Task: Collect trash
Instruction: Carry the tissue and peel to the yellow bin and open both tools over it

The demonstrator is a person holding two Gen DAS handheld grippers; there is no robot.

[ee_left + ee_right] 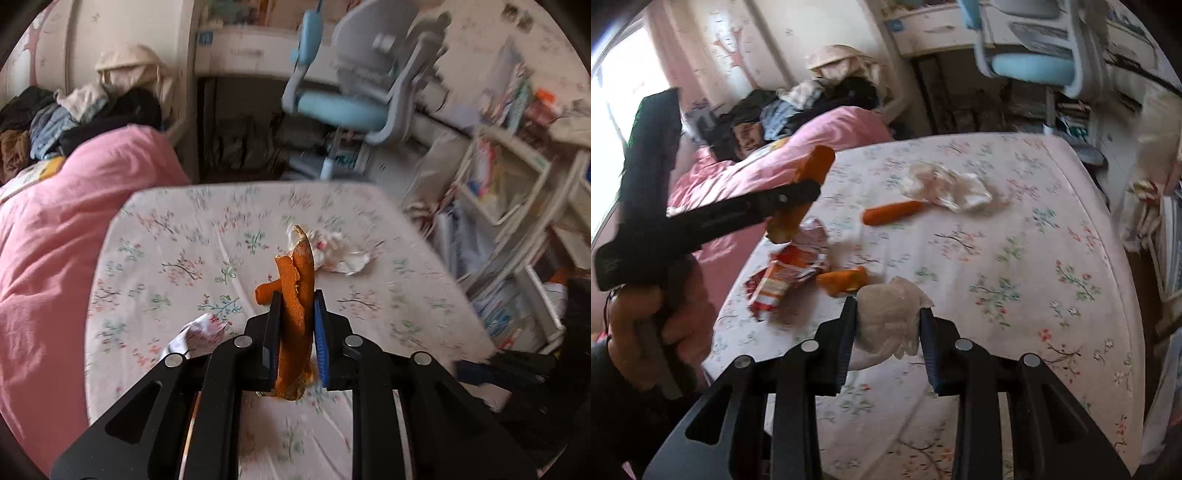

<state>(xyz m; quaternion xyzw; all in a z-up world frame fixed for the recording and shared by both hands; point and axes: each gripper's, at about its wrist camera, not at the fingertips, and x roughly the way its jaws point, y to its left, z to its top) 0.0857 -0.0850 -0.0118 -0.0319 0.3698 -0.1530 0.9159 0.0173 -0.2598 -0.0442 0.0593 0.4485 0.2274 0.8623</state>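
My left gripper (295, 297) is shut on a long strip of orange peel (301, 266), held upright above the floral bed sheet (166, 266). In the right wrist view that same left gripper (803, 194) hangs at the left with the peel (816, 164) in it. My right gripper (888, 308) is shut on a crumpled white tissue (890, 325). On the sheet lie two more orange peel pieces (892, 213) (844, 280), a torn red and orange wrapper (786, 273) and another crumpled tissue (945, 186).
A pink duvet (55, 240) lies along the bed's left side, with piled clothes (74, 118) behind it. A blue and grey desk chair (343, 103) stands past the bed's far edge. Cluttered white shelves (517, 206) run along the right. A hand (639, 325) holds the left gripper's handle.
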